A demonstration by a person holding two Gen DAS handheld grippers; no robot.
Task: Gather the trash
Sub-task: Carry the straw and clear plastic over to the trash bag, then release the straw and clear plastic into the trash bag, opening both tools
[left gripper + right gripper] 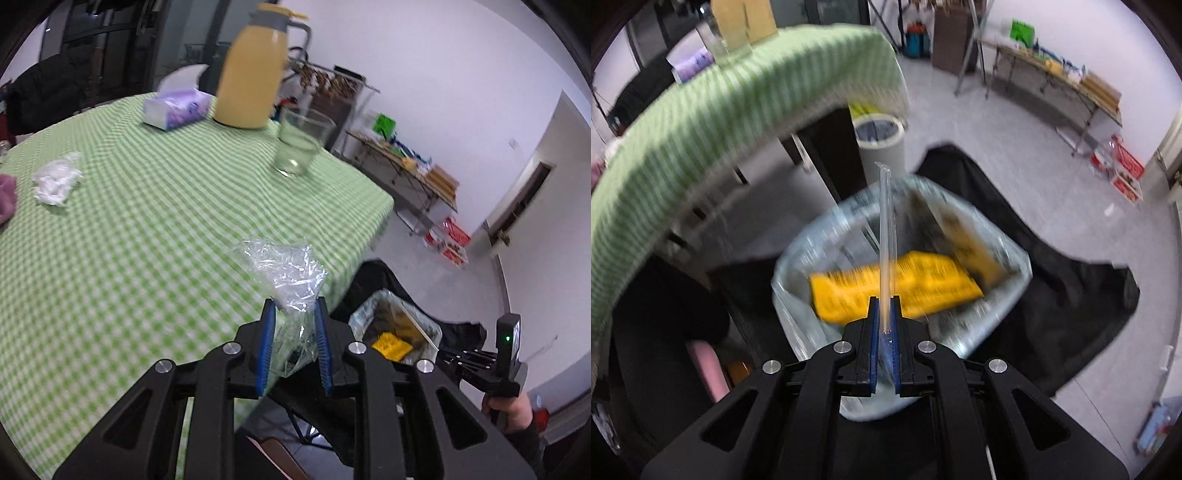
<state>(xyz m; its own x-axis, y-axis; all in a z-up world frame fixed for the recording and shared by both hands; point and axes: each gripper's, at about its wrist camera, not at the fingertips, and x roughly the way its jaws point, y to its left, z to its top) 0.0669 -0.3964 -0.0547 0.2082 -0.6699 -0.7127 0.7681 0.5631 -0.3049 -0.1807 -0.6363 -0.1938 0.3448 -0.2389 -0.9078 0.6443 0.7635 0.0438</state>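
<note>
A thermos [255,70], glass [299,147] and crumpled tissue [55,182] sit on the checked tabletop [147,229]. Left fingers [293,321] pinch crumpled cellophane [284,269] near its edge; right fingers [884,314], angled down, clamp a clear straw [887,236] above the lined bin [798,273].

Table [147,229] draped in green-and-white checked cloth. On it: yellow thermos jug [255,74] at the far edge, clear glass [297,147] just beside, purple tissue pack [175,109] to the jug's left, crumpled white tissue [55,181] nearer the left rim. On the grey floor [1015,162] beside the table: lined bin [798,266] on black fabric [1071,288].
</note>
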